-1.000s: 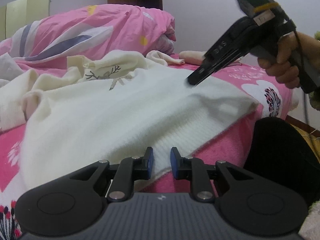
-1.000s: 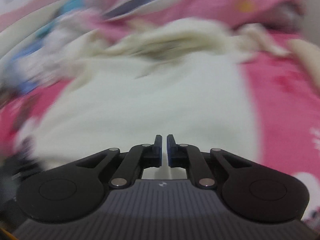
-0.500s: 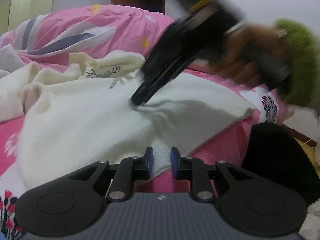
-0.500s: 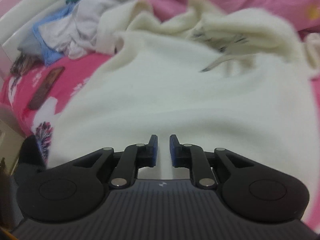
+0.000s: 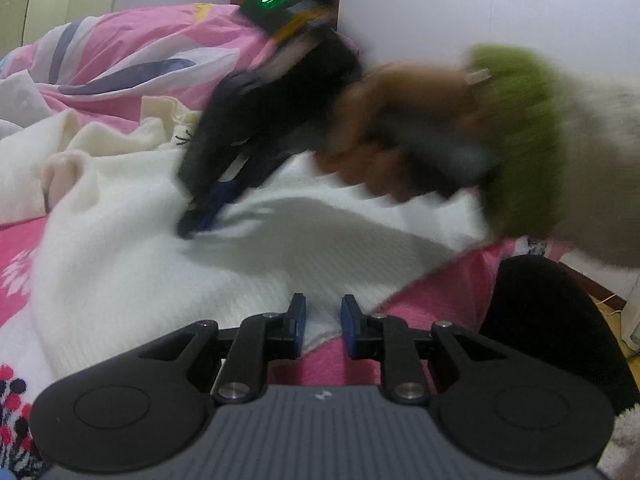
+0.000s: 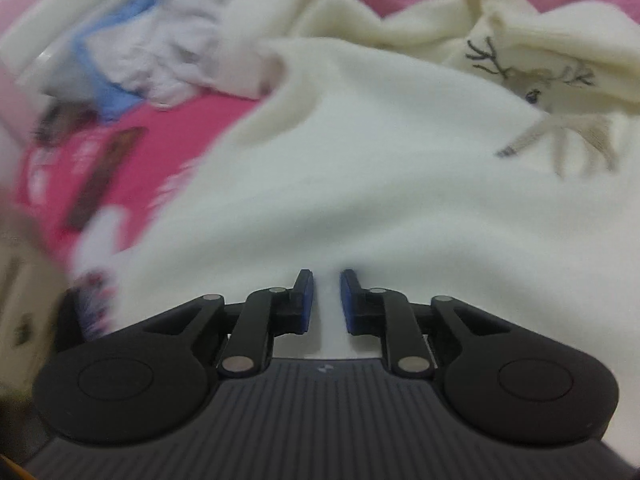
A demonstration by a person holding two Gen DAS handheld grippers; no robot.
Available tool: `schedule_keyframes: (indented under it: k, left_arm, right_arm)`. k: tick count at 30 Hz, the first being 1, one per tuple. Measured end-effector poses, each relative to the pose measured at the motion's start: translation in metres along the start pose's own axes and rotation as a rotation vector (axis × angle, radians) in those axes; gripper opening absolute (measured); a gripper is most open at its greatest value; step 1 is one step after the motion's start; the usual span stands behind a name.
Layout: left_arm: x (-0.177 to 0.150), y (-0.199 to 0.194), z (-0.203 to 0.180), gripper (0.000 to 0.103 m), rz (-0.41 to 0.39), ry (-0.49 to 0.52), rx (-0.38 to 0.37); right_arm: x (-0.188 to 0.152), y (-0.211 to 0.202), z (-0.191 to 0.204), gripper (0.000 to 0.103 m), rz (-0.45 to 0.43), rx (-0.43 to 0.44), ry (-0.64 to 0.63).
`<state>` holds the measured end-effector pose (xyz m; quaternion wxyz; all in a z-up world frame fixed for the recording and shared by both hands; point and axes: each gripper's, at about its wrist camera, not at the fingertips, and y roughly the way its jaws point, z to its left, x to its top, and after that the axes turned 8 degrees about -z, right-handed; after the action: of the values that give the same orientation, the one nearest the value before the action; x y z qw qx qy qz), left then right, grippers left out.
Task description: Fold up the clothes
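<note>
Leftmost in the left wrist view, a pink fleece bed cover (image 5: 16, 248) with white flower prints shows beside a white knit sweater (image 5: 132, 264), whose ribbed weave spreads flat across the middle of the bed. Behind it lies a crumpled cream garment (image 5: 120, 136) with a dark antler motif, and further back a puffy pink quilt (image 5: 132, 48) with purple and white shapes. Near the sweater's centre, the right gripper (image 5: 192, 228) points steeply down, its blurred tip touching the knit and dimpling it; a bare hand (image 5: 384, 128) holds its handle, with a fuzzy green cuff (image 5: 516, 136) at the wrist. At the bottom, the left gripper (image 5: 322, 320) has its jaws a narrow gap apart, with the sweater's ribbed hem lying between the blue pads (image 5: 301, 320); whether the pads press on it cannot be told.

From the right wrist view, a heap of grey-white and blue clothes (image 6: 132, 52) sits at the upper left on the pink cover, with a dark flat rectangular object (image 6: 104, 176) below it. The sweater fills the centre and right, soft and smooth. The right gripper's jaws stand narrowly parted, with a ridge of white knit in the gap; they have just been opening a little.
</note>
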<state>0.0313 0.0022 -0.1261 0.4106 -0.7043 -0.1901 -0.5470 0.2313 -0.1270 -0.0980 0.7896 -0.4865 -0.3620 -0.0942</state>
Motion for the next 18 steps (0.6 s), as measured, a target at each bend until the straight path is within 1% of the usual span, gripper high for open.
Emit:
schedule_keyframes:
  k: [1,3,5,6,8,10,11,12,14,16,18]
  left_arm:
    - [0.0,0.0,0.0,0.02,0.0,-0.002,-0.001]
    - [-0.001,-0.001,0.0,0.02,-0.002,-0.005,-0.004]
    - [-0.001,-0.001,0.001,0.02,-0.004,-0.009,-0.007]
    - [-0.001,-0.001,0.001,0.02,-0.005,-0.011,-0.008]
    - [-0.002,-0.002,0.001,0.02,-0.007,-0.014,-0.011]
    - [-0.002,-0.002,0.002,0.02,-0.009,-0.018,-0.014]
    - [-0.003,-0.002,0.002,0.02,-0.009,-0.019,-0.015]
    - [-0.003,-0.003,0.002,0.02,-0.01,-0.021,-0.017]
    - [-0.003,-0.003,0.002,0.021,-0.012,-0.025,-0.02]
    - [-0.004,-0.003,0.003,0.021,-0.015,-0.03,-0.024]
    - [-0.004,-0.003,0.003,0.021,-0.017,-0.037,-0.028]
  right_arm:
    - [0.006,0.0,-0.003,0.011,-0.034,0.003,0.036]
    - [0.019,-0.008,-0.009,0.012,-0.069,-0.016,0.126]
    - [0.02,-0.03,0.002,0.016,-0.083,-0.013,0.038]
    - [0.017,-0.039,0.009,0.018,-0.042,0.018,-0.009]
    - [0.007,-0.039,0.018,0.02,0.053,0.105,-0.058]
    - [-0.001,-0.023,0.03,0.021,0.113,0.11,-0.112]
    - [-0.002,-0.005,0.034,0.021,0.11,0.081,-0.133]
    - [0.0,0.003,0.036,0.02,0.084,0.079,-0.125]
    - [0.017,0.012,0.031,0.02,0.014,0.085,-0.034]
    - [0.026,0.004,0.03,0.02,-0.006,0.081,0.005]
    - [0.023,-0.017,0.041,0.022,0.012,0.101,-0.104]
